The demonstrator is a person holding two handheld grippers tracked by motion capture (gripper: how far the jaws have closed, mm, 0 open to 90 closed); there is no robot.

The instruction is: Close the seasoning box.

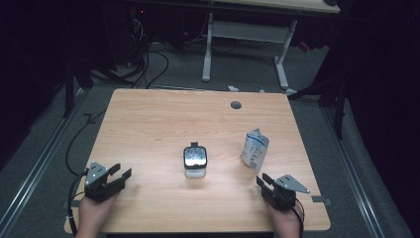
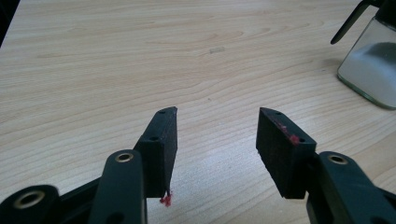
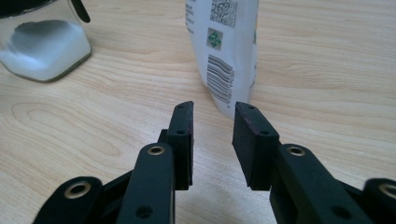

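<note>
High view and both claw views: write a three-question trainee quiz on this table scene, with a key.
1. True or false: the right claw is shut on the white pouch.
2. Which thing stands nearer the table's middle: A) the glass jar or B) the white pouch?
3. Fill in: the jar holds a ___ powder at its bottom.

Key:
1. False; its jaws stand apart, short of the pouch, as the right claw view shows.
2. A.
3. White, seen in the left claw view beyond the open left claw.
</note>
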